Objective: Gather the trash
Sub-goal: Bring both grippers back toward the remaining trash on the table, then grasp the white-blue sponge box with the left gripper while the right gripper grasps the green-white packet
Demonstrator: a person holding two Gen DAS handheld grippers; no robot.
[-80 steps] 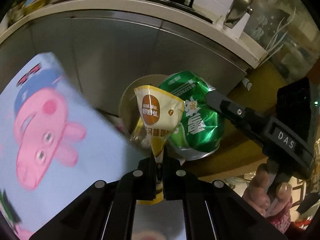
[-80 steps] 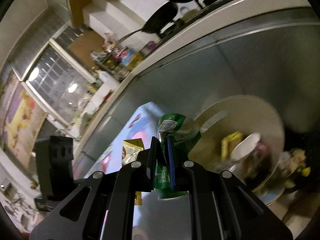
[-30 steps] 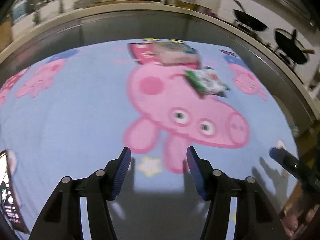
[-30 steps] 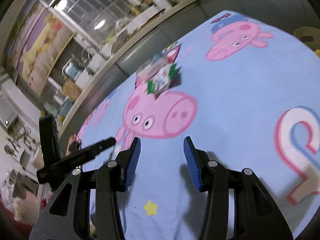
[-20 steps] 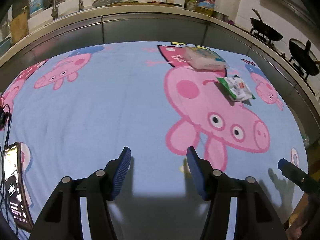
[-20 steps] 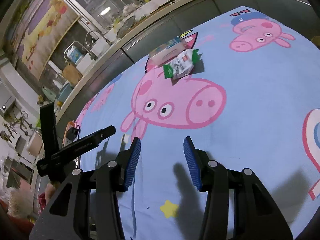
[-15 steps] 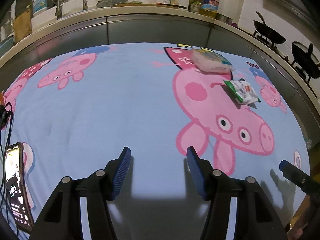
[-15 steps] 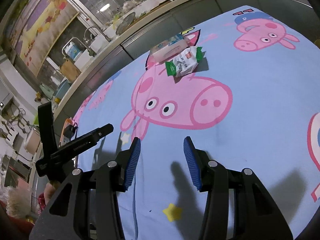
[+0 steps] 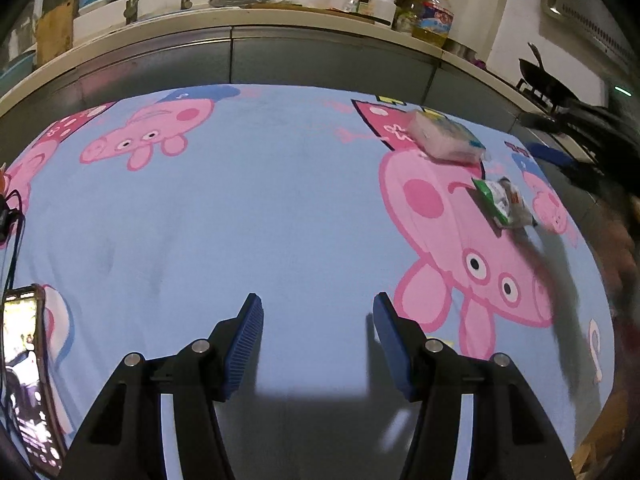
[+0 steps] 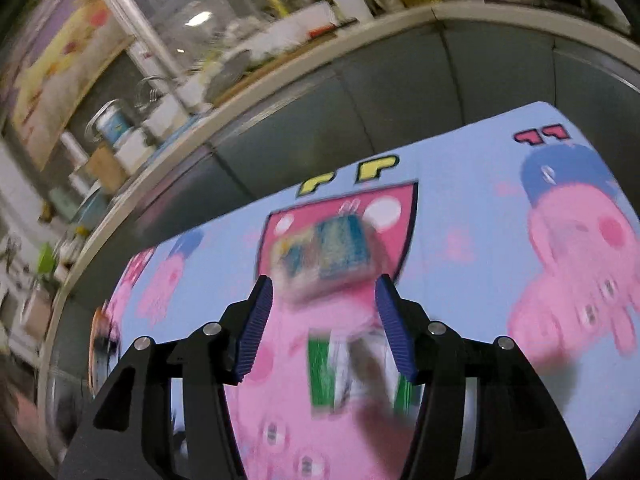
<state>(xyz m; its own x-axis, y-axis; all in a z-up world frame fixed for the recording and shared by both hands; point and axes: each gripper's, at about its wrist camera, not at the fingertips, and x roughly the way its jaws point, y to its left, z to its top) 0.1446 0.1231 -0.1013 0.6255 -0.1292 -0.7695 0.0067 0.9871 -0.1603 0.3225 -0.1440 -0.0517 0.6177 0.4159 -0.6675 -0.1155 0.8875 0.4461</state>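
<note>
A green and white snack packet (image 9: 502,201) lies on the blue cartoon-pig cloth (image 9: 280,208) at the right. A clear tissue pack (image 9: 444,136) lies just beyond it. My left gripper (image 9: 316,316) is open and empty, low over the bare middle of the cloth. My right gripper (image 10: 324,300) is open and empty; the snack packet (image 10: 352,372) lies below and between its fingers and the tissue pack (image 10: 328,258) just ahead. The right wrist view is blurred. The right gripper also shows in the left wrist view (image 9: 560,156), above the packets.
A phone (image 9: 24,376) with a lit screen and a black cable (image 9: 12,216) lie at the cloth's left edge. A steel kitchen counter (image 9: 320,24) with a sink, bottles and pans (image 9: 548,80) runs behind the table.
Both grippers had held trash over a bin, then opened and came back over the cloth. In the last half second the right gripper swept left to above the two packets; the left barely moved.
</note>
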